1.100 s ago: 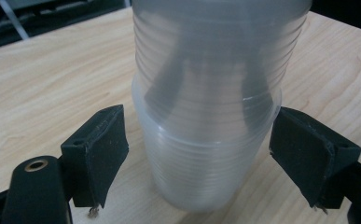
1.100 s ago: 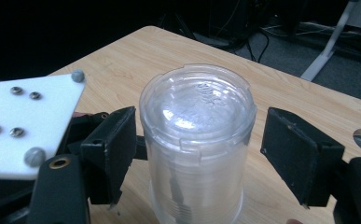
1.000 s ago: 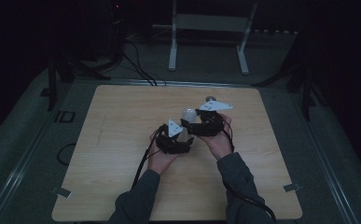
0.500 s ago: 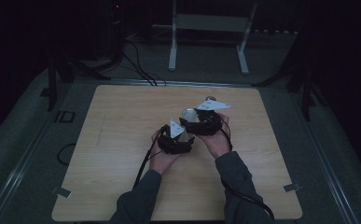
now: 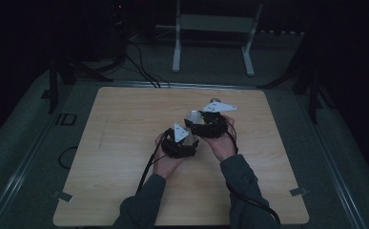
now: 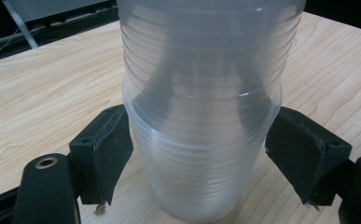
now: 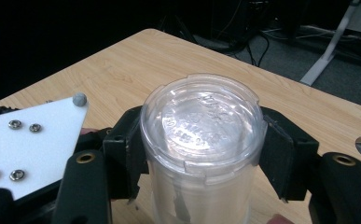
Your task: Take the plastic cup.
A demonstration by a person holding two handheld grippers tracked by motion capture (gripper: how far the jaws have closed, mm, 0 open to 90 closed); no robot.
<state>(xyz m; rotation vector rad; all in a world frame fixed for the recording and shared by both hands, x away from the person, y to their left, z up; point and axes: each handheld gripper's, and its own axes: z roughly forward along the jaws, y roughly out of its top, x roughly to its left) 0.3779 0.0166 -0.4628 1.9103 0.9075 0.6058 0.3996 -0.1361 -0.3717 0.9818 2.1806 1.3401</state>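
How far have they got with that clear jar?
Done: the jar stands upright on the table, with the left gripper clamped around its body. In hand: the right gripper has just been closing its jaws onto the lid. Left: the lid is on, so probably twisting it off.

We find bare light wooden tabletop (image 5: 125,143) open all around; only the clear ribbed plastic cup stack (image 6: 201,112) stands between our close-set grippers, blocking passage there.
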